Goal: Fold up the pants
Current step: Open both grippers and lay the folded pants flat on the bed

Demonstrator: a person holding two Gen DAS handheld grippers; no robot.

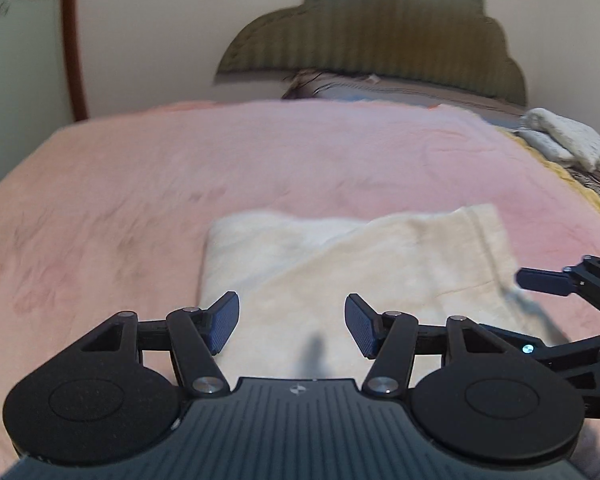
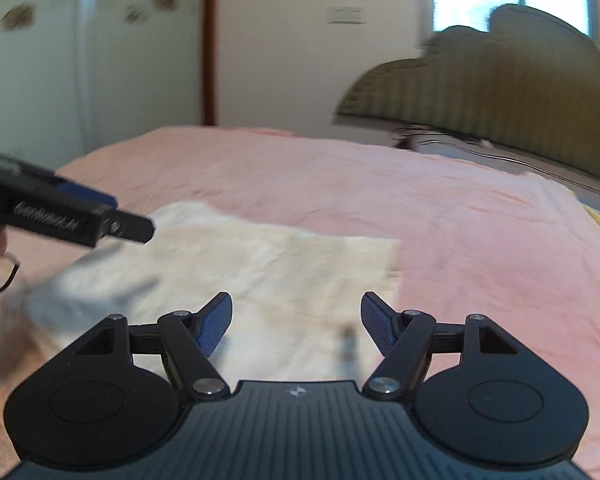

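Observation:
The cream pants (image 1: 340,264) lie folded into a flat rectangle on the pink bedcover (image 1: 140,184). My left gripper (image 1: 291,316) hovers over their near edge, open, nothing between its blue pads. In the right wrist view the same pants (image 2: 268,272) spread ahead of my right gripper (image 2: 297,316), which is open too and holds nothing. The right gripper's fingertip (image 1: 548,282) shows at the pants' right edge in the left wrist view. The left gripper's finger (image 2: 134,229) reaches over the pants' far left corner in the right wrist view. The picture is blurred.
The pink bedcover (image 2: 460,240) spreads wide around the pants. An olive padded headboard (image 1: 380,40) and a pillow (image 1: 380,88) stand at the far end. A bundled white cloth (image 1: 564,140) lies on a yellow blanket edge (image 1: 580,188) at the right. White walls and a brown door frame (image 1: 74,40) stand behind.

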